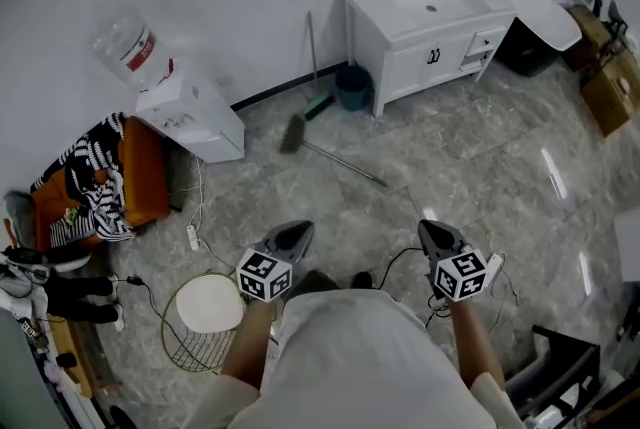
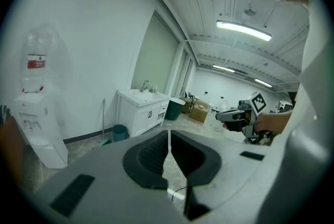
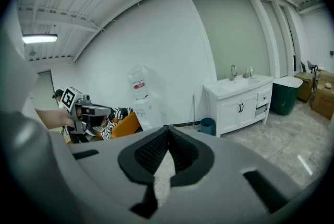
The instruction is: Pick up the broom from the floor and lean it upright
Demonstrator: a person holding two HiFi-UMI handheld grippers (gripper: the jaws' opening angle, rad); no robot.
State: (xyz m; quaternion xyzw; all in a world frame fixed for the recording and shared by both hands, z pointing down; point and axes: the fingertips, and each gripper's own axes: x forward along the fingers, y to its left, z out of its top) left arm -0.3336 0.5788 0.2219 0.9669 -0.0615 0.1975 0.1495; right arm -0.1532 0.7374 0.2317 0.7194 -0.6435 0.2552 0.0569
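Observation:
The broom [image 1: 330, 157] lies flat on the grey tiled floor in the head view. Its dark brush head [image 1: 293, 133] points toward the wall and its thin handle runs back to the right. My left gripper [image 1: 295, 235] and right gripper [image 1: 432, 235] are held side by side well short of it, both pointing toward it. Each has its jaws shut with nothing between them. In the left gripper view my left gripper [image 2: 168, 131] hides the broom, and the right gripper [image 2: 229, 116] shows to its right. The right gripper view shows closed tips [image 3: 168, 128] too.
A long-handled green dustpan [image 1: 320, 105] leans on the wall beside a teal bin [image 1: 352, 87] and a white sink cabinet [image 1: 430, 27]. A water dispenser [image 1: 190, 117] stands left. A wire basket [image 1: 205, 317], a power strip [image 1: 192, 237] and cables lie near my feet.

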